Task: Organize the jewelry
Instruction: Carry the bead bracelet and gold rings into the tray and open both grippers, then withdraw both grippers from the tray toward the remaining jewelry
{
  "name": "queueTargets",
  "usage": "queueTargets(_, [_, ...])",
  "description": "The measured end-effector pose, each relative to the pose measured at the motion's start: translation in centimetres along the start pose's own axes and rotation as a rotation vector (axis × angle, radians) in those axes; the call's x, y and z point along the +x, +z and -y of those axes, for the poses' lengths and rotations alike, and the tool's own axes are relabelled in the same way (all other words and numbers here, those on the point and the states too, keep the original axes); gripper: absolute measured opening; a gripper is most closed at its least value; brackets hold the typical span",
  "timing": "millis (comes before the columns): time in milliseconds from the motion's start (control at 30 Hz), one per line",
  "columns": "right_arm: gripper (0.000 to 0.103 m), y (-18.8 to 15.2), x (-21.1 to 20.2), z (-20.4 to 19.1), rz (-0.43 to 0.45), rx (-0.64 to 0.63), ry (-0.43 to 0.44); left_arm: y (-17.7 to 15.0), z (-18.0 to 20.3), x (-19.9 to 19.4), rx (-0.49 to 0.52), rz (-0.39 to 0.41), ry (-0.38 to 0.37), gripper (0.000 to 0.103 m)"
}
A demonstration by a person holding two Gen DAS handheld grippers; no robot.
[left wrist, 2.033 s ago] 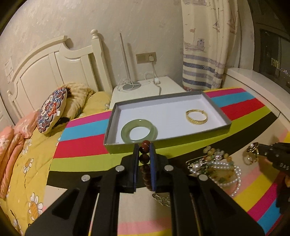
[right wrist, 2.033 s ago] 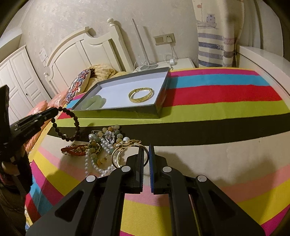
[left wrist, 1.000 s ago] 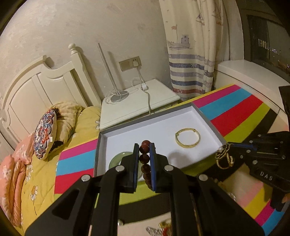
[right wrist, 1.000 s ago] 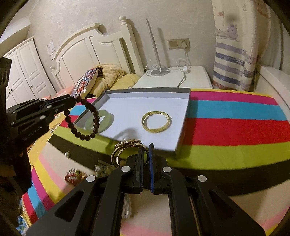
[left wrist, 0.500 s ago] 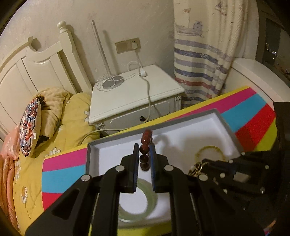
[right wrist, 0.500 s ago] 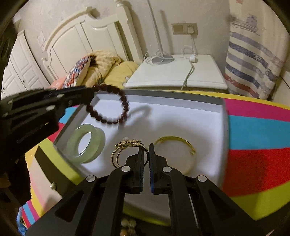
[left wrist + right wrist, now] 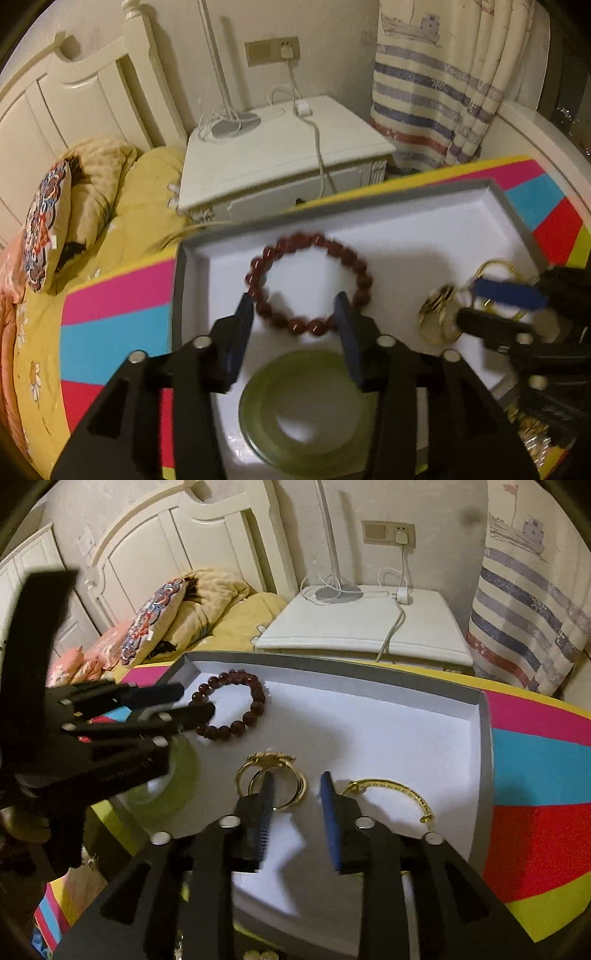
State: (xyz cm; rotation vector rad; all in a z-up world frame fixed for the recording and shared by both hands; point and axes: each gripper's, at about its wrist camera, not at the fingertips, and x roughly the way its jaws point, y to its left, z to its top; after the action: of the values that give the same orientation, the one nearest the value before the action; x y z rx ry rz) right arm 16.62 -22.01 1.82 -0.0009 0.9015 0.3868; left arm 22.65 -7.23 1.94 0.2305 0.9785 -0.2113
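Bead bracelet [image 7: 308, 282] beyond spread left claw [image 7: 295, 314]

**Crowded left, bare right-rear**

Inside the tray [image 7: 484, 716], the beaded bracelet [image 7: 236, 709], green bangle [image 7: 306, 410], gold rings [image 7: 271, 775] and gold bangle [image 7: 391, 794] fill the left and near floor; the far right corner lies bare. Both grippers hang close over it.

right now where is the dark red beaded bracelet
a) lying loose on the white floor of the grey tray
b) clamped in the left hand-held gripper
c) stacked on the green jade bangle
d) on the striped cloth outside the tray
a: the dark red beaded bracelet lies flat on the white floor of the grey tray, and the left hand-held gripper stands open over it, fingers spread to either side.
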Motion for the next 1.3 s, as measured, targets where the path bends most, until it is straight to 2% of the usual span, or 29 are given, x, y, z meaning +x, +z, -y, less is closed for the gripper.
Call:
queueTargets(33, [0.036,-0.2,-0.3,-0.1,0.008,-0.007,-0.003,-0.4,-0.2,-0.1,-0.005,0.008,0.007,0.067])
queueTargets(133, [0.036,-1.2,-1.2,-0.6,0.017,-0.04,-0.011,-1.2,-1.1,0.2,-0.042,-0.016,-0.029,0.074])
queueTargets(267, [0.035,-2.7,-1.0,-0.9,-0.044,-0.076,-0.032,-1.9,-2.3,0.5,-0.092,-0.054,-0.096,0.079])
queueTargets(367, [0.035,-3.2,-1.6,-0.6,-0.058,-0.061,-0.005,-2.8,-1.6,0.4,-0.034,-0.062,-0.062,0.084])
queueTargets(533, [0.035,-4.2,-2.4,-1.1,-0.071,-0.095,0.035,-5.7,-1.1,-1.4,-0.055,-0.024,-0.019,0.085])
queueTargets(767, [0.035,-6.0,-3.6,-1.8,-0.056,-0.149,0.062,-11.2,0.0,-5.6,-0.088,-0.038,-0.008,0.084])
queueTargets(900, [0.036,-7.1,-4.6,-2.3,-0.086,-0.184,0.081,-14.0,1.1,-7.6,-0.142,-0.023,0.019,0.083])
queueTargets(1033, [0.036,-9.1,-6.2,-2.5,-0.089,-0.194,0.077,-16.3,2.7,-9.6,-0.16,0.007,0.03,0.083])
queueTargets(1300, [0.036,-13.3,-9.6,-2.9,-0.05,-0.19,0.069,-19.7,5.9,-12.5,-0.155,0.016,0.025,0.083])
